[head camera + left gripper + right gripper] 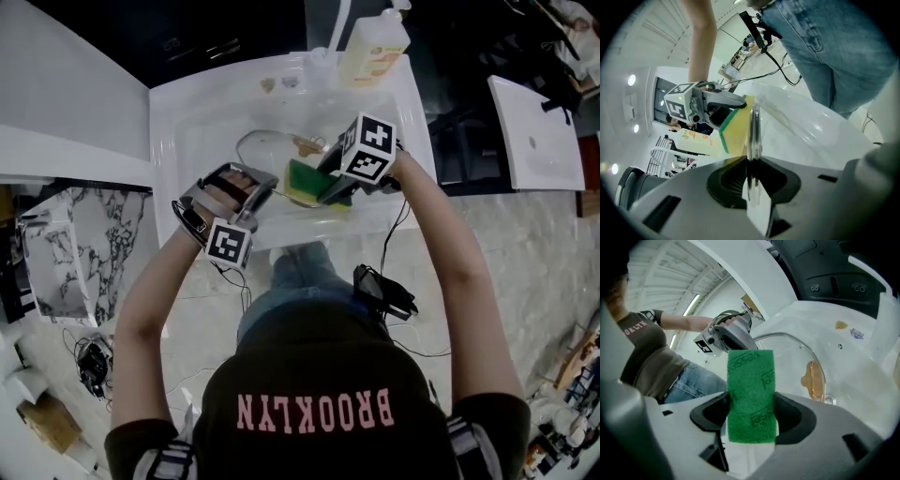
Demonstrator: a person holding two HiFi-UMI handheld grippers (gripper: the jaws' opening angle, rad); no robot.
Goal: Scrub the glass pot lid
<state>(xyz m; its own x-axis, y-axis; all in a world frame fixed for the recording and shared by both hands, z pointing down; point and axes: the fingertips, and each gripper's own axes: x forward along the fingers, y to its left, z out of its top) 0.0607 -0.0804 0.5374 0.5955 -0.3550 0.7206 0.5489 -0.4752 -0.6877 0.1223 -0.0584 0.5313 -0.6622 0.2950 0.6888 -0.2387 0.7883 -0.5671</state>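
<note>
The glass pot lid [265, 153] [753, 126] [794, 352] stood on its edge inside the white sink [187, 108], near the front wall. From the left gripper view it looked like a thin line going straight up from the jaws. Its flat faces pointed left and right, and its brown knob [307, 145] [815, 380] sat on the side toward the back of the sink.

The sink held the lid, plus a little brown spot [268, 84] on its floor near the back edge. A soap bottle [373, 47] stood on the back rim, toward the right corner.

The left gripper [255, 185] [752, 187] had its jaws closed tight on the lid's rim, with the glass right in the middle between them. The right gripper [330, 185] [751, 416] pinched a sponge [307, 180] [733, 133] [751, 394] (yellow on one side, green on the other). The sponge stuck out past the jaws. Its yellow side lay against the lid's face, and its green side faced the right gripper's camera.
</note>
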